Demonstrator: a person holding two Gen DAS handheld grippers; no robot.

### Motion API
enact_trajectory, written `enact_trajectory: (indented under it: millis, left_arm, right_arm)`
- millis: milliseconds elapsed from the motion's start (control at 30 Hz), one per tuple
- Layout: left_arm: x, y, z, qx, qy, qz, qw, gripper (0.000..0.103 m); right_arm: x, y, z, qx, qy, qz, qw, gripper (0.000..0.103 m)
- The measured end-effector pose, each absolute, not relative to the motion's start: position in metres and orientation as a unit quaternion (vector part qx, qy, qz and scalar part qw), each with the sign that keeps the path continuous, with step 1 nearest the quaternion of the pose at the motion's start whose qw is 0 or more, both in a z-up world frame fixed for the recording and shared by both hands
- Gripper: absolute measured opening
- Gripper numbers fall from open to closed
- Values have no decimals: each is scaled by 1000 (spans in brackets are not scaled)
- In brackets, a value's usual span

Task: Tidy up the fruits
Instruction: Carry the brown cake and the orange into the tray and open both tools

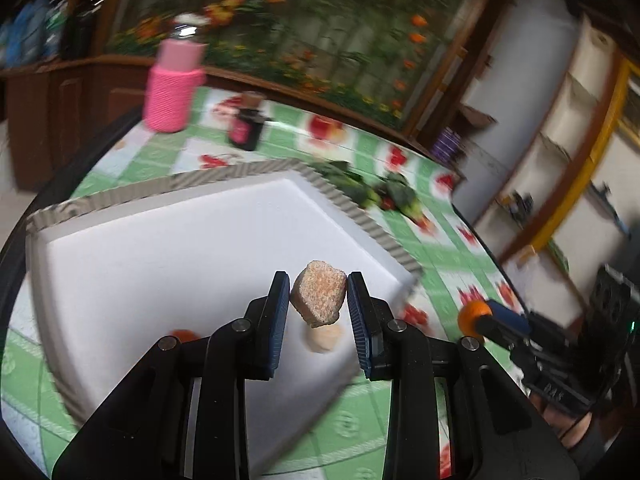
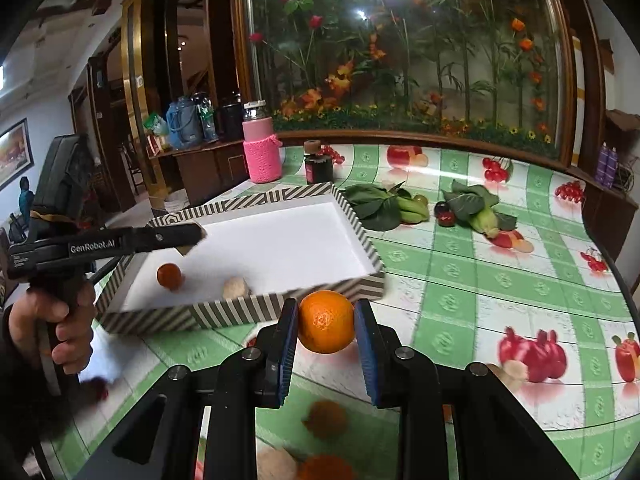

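My left gripper (image 1: 318,300) is shut on a rough tan-orange fruit (image 1: 318,298) and holds it over the white floor of the striped box (image 1: 168,240). A pale fruit (image 1: 322,338) lies in the box under it and a small red-orange fruit (image 1: 185,335) lies beside it. My right gripper (image 2: 326,322) is shut on an orange (image 2: 326,321), held above the table just outside the near wall of the striped box (image 2: 224,312). The left gripper's body (image 2: 120,242) reaches over the box. A red-orange fruit (image 2: 169,275) and a pale fruit (image 2: 236,287) lie inside.
Leafy greens, corn and a dark fruit (image 2: 444,212) lie on the green checked tablecloth (image 2: 500,292) behind the box. A pink bottle (image 2: 262,148) and a dark jar (image 2: 318,166) stand at the back. More fruits (image 2: 325,418) lie under my right gripper.
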State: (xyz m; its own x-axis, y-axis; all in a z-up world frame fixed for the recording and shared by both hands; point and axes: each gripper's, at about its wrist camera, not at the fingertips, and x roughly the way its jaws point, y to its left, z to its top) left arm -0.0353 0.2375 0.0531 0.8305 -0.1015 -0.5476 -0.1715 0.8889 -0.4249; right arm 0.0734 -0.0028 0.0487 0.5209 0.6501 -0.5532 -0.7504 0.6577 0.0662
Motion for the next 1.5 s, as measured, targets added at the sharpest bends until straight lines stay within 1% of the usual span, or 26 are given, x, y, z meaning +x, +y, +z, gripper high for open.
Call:
enact_trajectory:
  millis: [133, 267, 667, 900, 1500]
  left_arm:
    - [-40, 269, 43, -277, 303, 85, 908, 29]
    - [-46, 284, 36, -281, 319, 150, 893, 29]
    - [-46, 289, 23, -226, 364, 225, 875, 29]
    - [-45, 286, 21, -205, 377, 243, 870, 29]
    - [-43, 285, 17, -194, 391, 262, 861, 29]
  right_arm:
    - [75, 20, 49, -78, 280, 414, 863, 28]
    - [73, 45, 49, -76, 285, 424, 857, 28]
    - [50, 119, 33, -93, 307, 461, 827, 28]
    - [45, 127, 21, -102, 314, 467, 820, 28]
    - [43, 131, 13, -109, 328, 470, 812, 28]
